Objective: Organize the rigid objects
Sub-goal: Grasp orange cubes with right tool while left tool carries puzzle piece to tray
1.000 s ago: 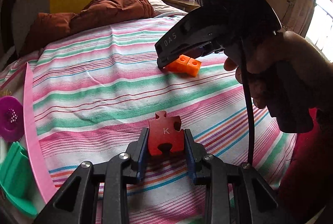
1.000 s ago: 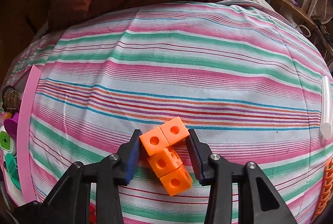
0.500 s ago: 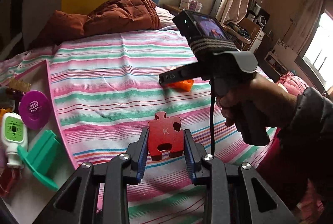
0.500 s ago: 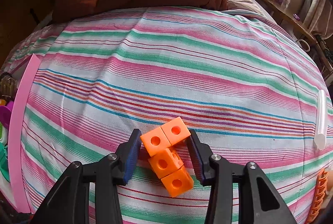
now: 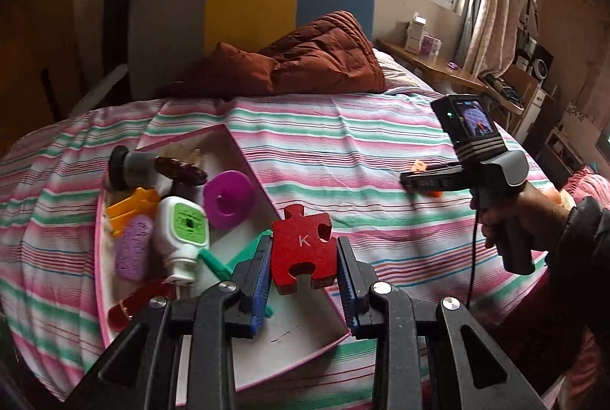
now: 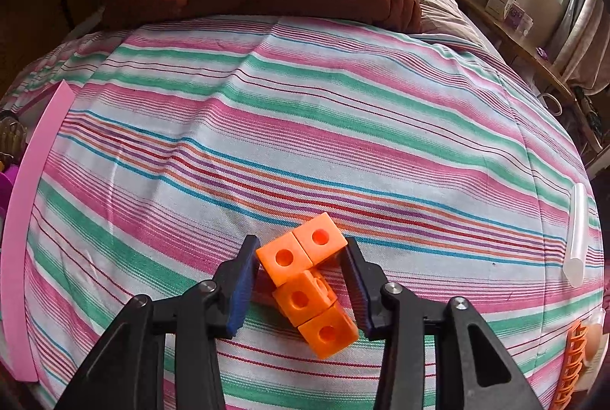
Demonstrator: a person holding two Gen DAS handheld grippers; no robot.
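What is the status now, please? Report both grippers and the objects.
Left gripper shut on red K-marked puzzle piece, above pink-rimmed tray. Right gripper around orange linked cubes on striped bedsheet; contact unclear. Nothing in the way.

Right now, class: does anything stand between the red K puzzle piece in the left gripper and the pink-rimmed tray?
Nothing visible does. The left gripper holds the red K puzzle piece clear above the pink-rimmed tray; bare white floor shows below, with a green plastic piece just to its left.

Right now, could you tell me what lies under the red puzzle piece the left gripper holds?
The pink-rimmed tray and a green plastic piece; anything directly beneath the puzzle piece is covered.
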